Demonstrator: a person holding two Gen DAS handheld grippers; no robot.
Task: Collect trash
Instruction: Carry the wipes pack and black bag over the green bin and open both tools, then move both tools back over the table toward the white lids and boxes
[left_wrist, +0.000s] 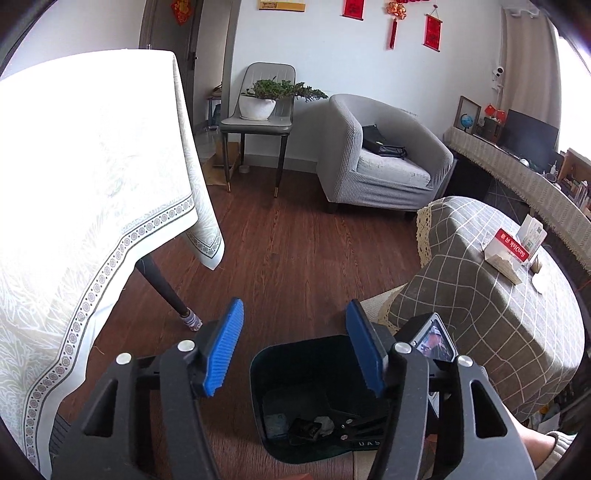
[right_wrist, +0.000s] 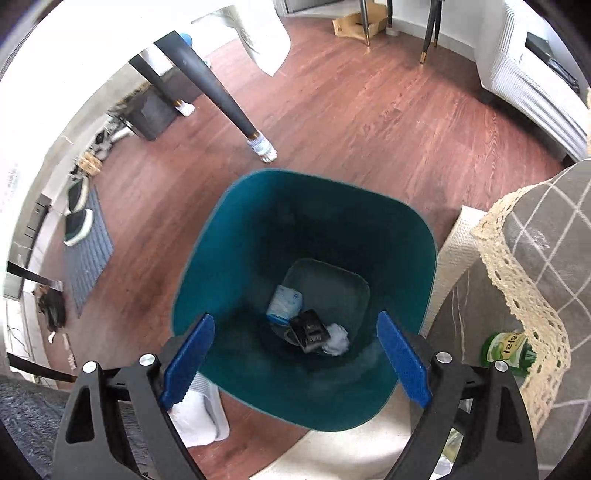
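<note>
While poised above teal bin holding trash: right tool open, empty; left tool at nine o'clock, open, empty.

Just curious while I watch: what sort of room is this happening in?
Most likely a living room in someone's home. There is a grey armchair, a potted plant on a chair, red hanging decorations on the wall, and a wood floor with a teal trash bin.

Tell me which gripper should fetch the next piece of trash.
Left, probably. The left gripper is open, empty and faces the room; the right gripper, also empty, points down into the teal bin.
</note>
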